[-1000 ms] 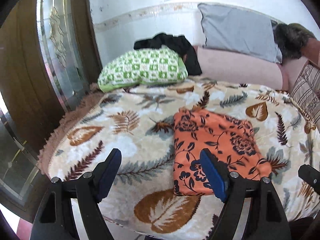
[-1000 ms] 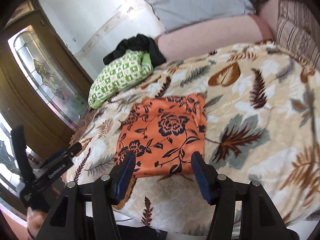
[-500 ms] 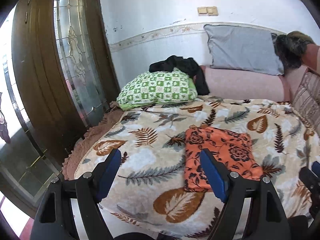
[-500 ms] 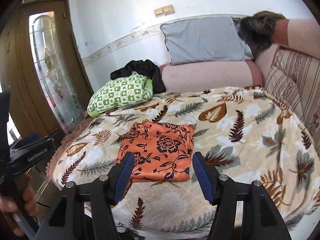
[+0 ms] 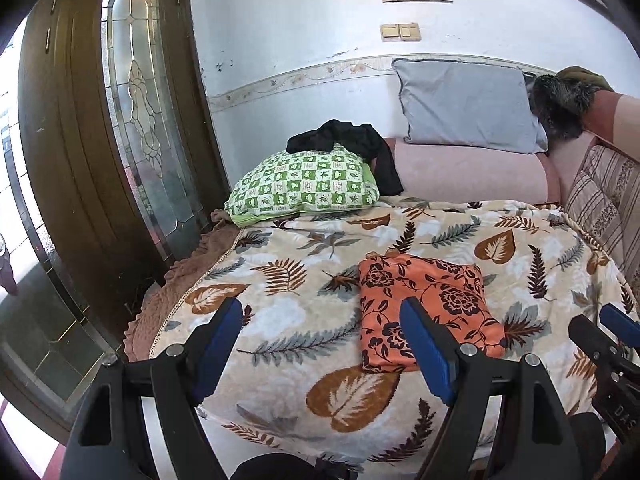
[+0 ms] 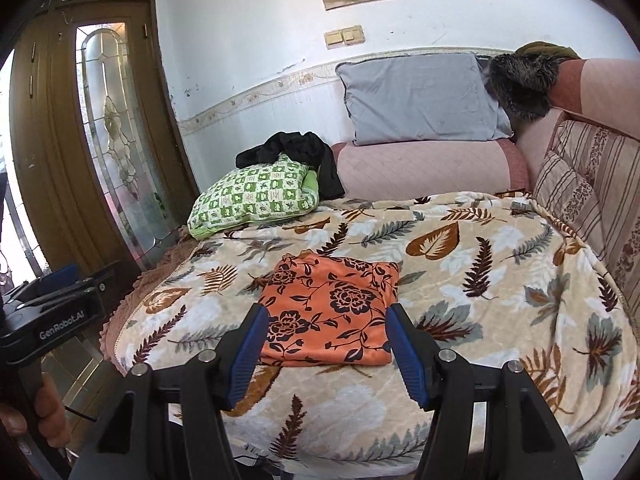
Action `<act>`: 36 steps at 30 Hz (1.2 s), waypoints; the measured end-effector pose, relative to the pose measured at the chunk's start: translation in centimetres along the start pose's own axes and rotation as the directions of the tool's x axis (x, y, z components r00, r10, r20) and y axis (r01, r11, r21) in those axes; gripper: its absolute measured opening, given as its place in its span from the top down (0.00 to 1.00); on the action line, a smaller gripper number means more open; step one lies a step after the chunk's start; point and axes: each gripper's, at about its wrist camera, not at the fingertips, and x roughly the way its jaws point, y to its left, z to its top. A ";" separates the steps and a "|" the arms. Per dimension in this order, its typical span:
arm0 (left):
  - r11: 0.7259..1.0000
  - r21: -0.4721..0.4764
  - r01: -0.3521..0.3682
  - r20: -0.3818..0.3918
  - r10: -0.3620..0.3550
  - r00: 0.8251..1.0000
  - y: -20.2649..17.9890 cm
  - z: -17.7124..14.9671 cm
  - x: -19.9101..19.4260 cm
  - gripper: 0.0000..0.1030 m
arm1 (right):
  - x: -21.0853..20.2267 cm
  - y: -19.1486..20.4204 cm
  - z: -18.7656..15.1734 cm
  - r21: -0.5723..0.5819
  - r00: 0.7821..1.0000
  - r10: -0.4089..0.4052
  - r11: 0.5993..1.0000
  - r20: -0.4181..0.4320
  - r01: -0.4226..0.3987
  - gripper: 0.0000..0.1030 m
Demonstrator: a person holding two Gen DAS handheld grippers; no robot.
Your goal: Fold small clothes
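An orange cloth with a dark flower print (image 5: 424,308) lies folded into a flat rectangle on the leaf-patterned blanket (image 5: 288,336); it also shows in the right wrist view (image 6: 332,312). My left gripper (image 5: 320,344) is open and empty, held back from the bed's front edge, left of the cloth. My right gripper (image 6: 324,348) is open and empty, held in front of the cloth and apart from it. The right gripper's tip shows at the right edge of the left wrist view (image 5: 612,340), and the left gripper shows at the left of the right wrist view (image 6: 52,312).
A green checked pillow (image 5: 304,188) with a black garment (image 5: 352,144) on it lies at the back left. A grey pillow (image 5: 468,108) and pink bolster (image 5: 468,172) line the back wall. A wooden glass-panel door (image 5: 132,128) stands left. Striped cushions (image 6: 592,184) stand right.
Both grippers have pulled back and up from the bed. The folded orange cloth now looks smaller and farther off. It has not moved on the blanket.
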 end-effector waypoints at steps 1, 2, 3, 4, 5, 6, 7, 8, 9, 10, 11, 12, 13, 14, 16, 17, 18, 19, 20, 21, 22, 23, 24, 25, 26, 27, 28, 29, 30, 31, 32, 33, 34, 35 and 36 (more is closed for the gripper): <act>1.000 0.006 0.003 0.003 -0.003 1.000 0.0 0.0 -0.1 0.21 | 0.0 0.2 0.0 -0.004 1.000 -0.002 1.000 0.001 0.002 0.37; 1.000 0.010 0.006 0.004 -0.006 1.000 0.1 0.0 -0.3 0.21 | 0.0 0.5 0.0 -0.009 1.000 -0.002 1.000 -0.001 0.002 0.37; 1.000 0.012 0.010 0.006 -0.010 1.000 0.1 -0.1 -0.5 0.21 | 0.0 0.7 0.0 -0.013 1.000 -0.003 1.000 -0.004 0.003 0.37; 1.000 0.013 0.015 0.008 -0.015 1.000 0.2 -0.1 -0.7 0.21 | 0.0 0.9 0.0 -0.015 1.000 -0.004 1.000 -0.005 0.004 0.37; 1.000 0.014 0.018 0.009 -0.018 1.000 0.3 0.0 -0.8 0.21 | -0.1 1.3 0.0 -0.019 1.000 -0.008 1.000 -0.006 0.008 0.37; 1.000 0.012 0.022 0.010 -0.022 1.000 0.4 0.0 -0.9 0.21 | -0.1 1.5 0.0 -0.021 1.000 -0.012 1.000 -0.006 0.012 0.37; 1.000 0.008 0.029 0.010 -0.029 1.000 0.7 0.0 -1.1 0.21 | -0.1 1.7 0.0 -0.025 1.000 -0.017 1.000 -0.005 0.017 0.37; 0.999 0.004 0.034 0.009 -0.035 0.999 0.9 0.0 -1.2 0.21 | -0.2 1.9 0.0 -0.031 1.000 -0.021 0.999 -0.006 0.020 0.37; 0.999 0.000 0.039 0.009 -0.039 0.999 1.1 0.0 -1.3 0.21 | -0.2 2.1 0.0 -0.033 1.000 -0.022 0.999 -0.008 0.021 0.37; 0.999 -0.006 0.042 0.010 -0.042 0.999 1.3 0.0 -1.5 0.21 | -0.2 2.1 0.0 -0.033 1.000 -0.023 0.999 -0.008 0.023 0.37; 0.999 -0.009 0.043 0.012 -0.043 0.999 1.5 0.1 -1.5 0.21 | -0.3 2.2 0.1 -0.033 1.000 -0.025 0.999 -0.006 0.025 0.37; 0.999 -0.016 0.042 0.016 -0.041 0.999 1.8 0.1 -1.7 0.21 | -0.3 2.2 0.1 -0.033 1.000 -0.022 0.999 -0.005 0.022 0.37; 0.999 -0.019 0.041 0.018 -0.040 0.999 2.0 0.1 -1.9 0.21 | -0.5 2.4 0.2 -0.036 1.000 -0.023 0.999 -0.003 0.023 0.36; 0.999 -0.023 0.042 0.018 -0.041 0.999 2.2 0.1 -2.0 0.21 | -0.5 2.5 0.2 -0.039 1.000 -0.024 0.999 -0.001 0.024 0.36; 0.998 -0.031 0.046 0.021 -0.046 0.999 2.6 0.2 -2.3 0.21 | -0.8 3.0 0.3 -0.047 1.000 -0.027 0.999 0.006 0.028 0.36; 0.998 -0.034 0.047 0.023 -0.046 0.999 2.8 0.2 -2.4 0.21 | -1.0 3.1 0.4 -0.051 1.000 -0.027 0.998 0.010 0.027 0.36; 0.998 -0.036 0.047 0.023 -0.046 0.999 2.9 0.2 -2.5 0.21 | -1.1 3.4 0.4 -0.057 1.000 -0.028 0.998 0.013 0.028 0.36; 0.998 -0.035 0.049 0.023 -0.048 0.999 3.1 0.2 -2.6 0.21 | -1.3 3.6 0.4 -0.061 0.999 -0.029 0.998 0.014 0.030 0.36; 0.998 -0.035 0.051 0.026 -0.050 0.998 3.2 0.2 -2.8 0.21 | -1.4 3.8 0.4 -0.066 0.999 -0.031 0.997 0.016 0.032 0.36; 0.998 -0.036 0.052 0.031 -0.051 0.998 3.4 0.1 -3.0 0.21 | -1.5 4.0 0.4 -0.069 0.999 -0.031 0.997 0.018 0.032 0.36; 0.998 -0.036 0.053 0.035 -0.052 0.998 3.6 0.1 -3.2 0.21 | -1.6 4.0 0.5 -0.072 0.999 -0.030 0.997 0.019 0.031 0.36; 0.998 -0.036 0.055 0.037 -0.053 0.998 3.6 0.1 -3.2 0.21 | -1.8 4.2 0.5 -0.074 0.999 -0.030 0.997 0.021 0.031 0.36; 0.998 -0.037 0.056 0.039 -0.054 0.998 3.6 0.2 -3.3 0.21 | -1.9 4.3 0.5 -0.075 0.999 -0.030 0.997 0.023 0.032 0.36; 0.997 -0.039 0.059 0.041 -0.057 0.998 3.8 0.2 -3.4 0.21 | -2.0 4.3 0.6 -0.076 0.999 -0.030 0.997 0.024 0.031 0.36; 0.997 -0.041 0.064 0.043 -0.062 0.997 3.9 0.2 -3.5 0.21 | -2.1 4.4 0.6 -0.076 0.999 -0.029 0.997 0.026 0.031 0.36; 0.997 -0.043 0.069 0.045 -0.067 0.997 3.9 0.2 -3.6 0.21 | -2.1 4.4 0.7 -0.077 0.999 -0.028 0.997 0.027 0.030 0.36; 0.997 -0.045 0.070 0.046 -0.068 0.997 4.0 0.2 -3.7 0.21 | -2.2 4.5 0.8 -0.080 0.999 -0.027 0.996 0.029 0.029 0.36; 0.996 -0.048 0.072 0.048 -0.070 0.996 4.0 0.3 -3.7 0.21 | -2.2 4.5 0.8 -0.083 0.999 -0.026 0.996 0.031 0.029 0.36; 0.996 -0.050 0.075 0.049 -0.072 0.996 4.1 0.3 -3.8 0.21 | -2.3 4.6 0.9 -0.087 0.999 -0.026 0.996 0.032 0.029 0.36; 0.996 -0.051 0.077 0.051 -0.074 0.996 4.1 0.3 -3.8 0.21 | -2.3 4.6 0.9 -0.091 0.999 -0.025 0.995 0.033 0.028 0.36; 0.996 -0.051 0.078 0.051 -0.076 0.996 4.1 0.3 -3.8 0.21 | -2.3 4.7 1.0 -0.094 0.999 -0.025 0.995 0.033 0.028 0.36; 0.996 -0.051 0.080 0.051 -0.077 0.996 4.2 0.4 -3.7 0.21 | -2.2 4.8 1.0 -0.097 0.999 -0.025 0.995 0.034 0.028 0.36; 0.995 -0.050 0.081 0.049 -0.078 0.996 4.2 0.4 -3.7 0.21 | -2.2 4.8 1.0 -0.100 0.999 -0.025 0.995 0.034 0.028 0.36; 0.995 -0.050 0.082 0.047 -0.079 0.996 4.2 0.4 -3.6 0.21 | -2.2 4.9 0.9 -0.098 0.999 -0.027 0.995 0.032 0.030 0.36; 0.995 -0.049 0.082 0.047 -0.080 0.996 4.1 0.4 -3.5 0.21 | -2.1 4.9 0.9 -0.099 0.999 -0.028 0.995 0.030 0.031 0.36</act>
